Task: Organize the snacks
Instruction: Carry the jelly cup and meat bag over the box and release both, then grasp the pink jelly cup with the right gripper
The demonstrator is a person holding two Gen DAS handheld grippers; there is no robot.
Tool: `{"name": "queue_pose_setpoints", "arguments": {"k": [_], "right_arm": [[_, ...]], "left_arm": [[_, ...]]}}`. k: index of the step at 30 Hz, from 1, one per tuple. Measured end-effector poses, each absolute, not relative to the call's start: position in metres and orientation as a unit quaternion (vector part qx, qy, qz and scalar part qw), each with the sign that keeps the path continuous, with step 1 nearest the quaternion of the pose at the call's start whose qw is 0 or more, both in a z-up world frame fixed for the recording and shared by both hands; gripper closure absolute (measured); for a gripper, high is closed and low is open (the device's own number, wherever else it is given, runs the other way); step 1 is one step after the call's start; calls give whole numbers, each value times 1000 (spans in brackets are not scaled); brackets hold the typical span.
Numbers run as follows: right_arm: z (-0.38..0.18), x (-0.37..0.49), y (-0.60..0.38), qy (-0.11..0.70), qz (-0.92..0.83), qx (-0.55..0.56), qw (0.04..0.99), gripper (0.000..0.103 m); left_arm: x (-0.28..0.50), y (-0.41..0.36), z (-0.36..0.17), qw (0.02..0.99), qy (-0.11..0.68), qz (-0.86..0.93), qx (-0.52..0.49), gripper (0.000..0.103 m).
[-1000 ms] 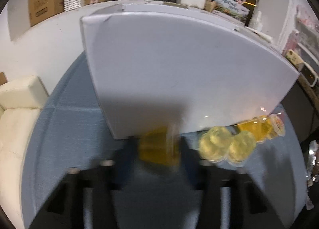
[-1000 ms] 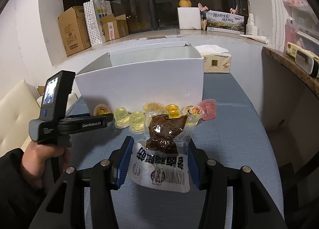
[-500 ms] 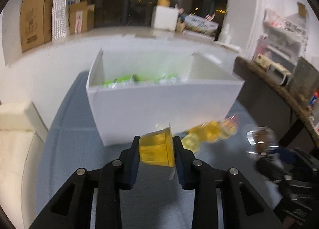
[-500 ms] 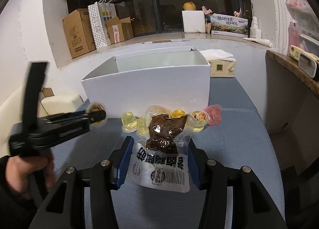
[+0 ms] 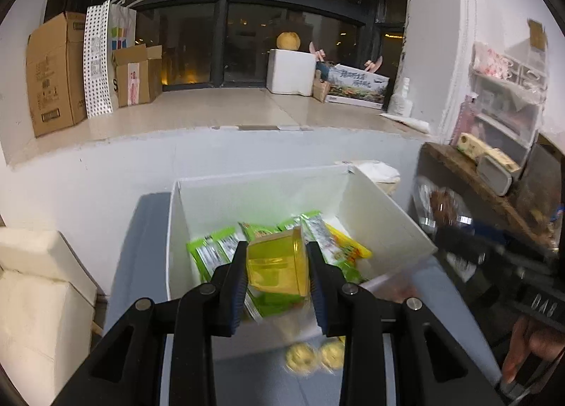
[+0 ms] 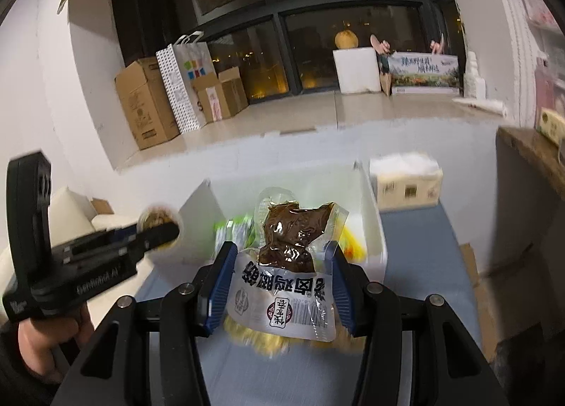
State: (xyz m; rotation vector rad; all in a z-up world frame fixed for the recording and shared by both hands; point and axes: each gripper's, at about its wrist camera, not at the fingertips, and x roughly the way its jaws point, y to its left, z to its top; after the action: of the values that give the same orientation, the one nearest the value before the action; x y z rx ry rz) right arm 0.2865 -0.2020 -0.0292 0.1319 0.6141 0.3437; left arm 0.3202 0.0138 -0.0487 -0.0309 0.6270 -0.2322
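Gripping a yellow translucent jelly cup, the left gripper has risen from the table and now hangs over the open white cardboard box, above the green snack packets already inside. The right gripper, closed on a clear vacuum pouch of brown braised meat, has come up too. Both look ready for dropping; more jelly cups wait on the blue table.
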Motion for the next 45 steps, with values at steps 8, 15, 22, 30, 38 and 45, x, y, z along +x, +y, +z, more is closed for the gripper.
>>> {"name": "queue_pose_setpoints", "arguments": {"k": [8, 15, 22, 30, 38, 45], "right_arm": [[-40, 345, -196, 320, 161, 56, 932, 9], [-58, 342, -214, 337, 155, 82, 925, 0], [-57, 311, -218, 326, 172, 69, 927, 0], [-75, 258, -245, 336, 175, 51, 924, 0], [-126, 238, -266, 387, 164, 41, 906, 0], [-155, 259, -283, 406, 122, 48, 904, 0]], "left_arm": [[356, 7, -79, 931, 355, -89, 13, 0], [346, 13, -86, 930, 358, -84, 4, 0], [327, 15, -81, 931, 353, -92, -1, 0], [269, 10, -95, 929, 350, -114, -18, 0], [224, -3, -107, 925, 354, -133, -26, 0], [203, -8, -115, 923, 361, -131, -22, 0]]}}
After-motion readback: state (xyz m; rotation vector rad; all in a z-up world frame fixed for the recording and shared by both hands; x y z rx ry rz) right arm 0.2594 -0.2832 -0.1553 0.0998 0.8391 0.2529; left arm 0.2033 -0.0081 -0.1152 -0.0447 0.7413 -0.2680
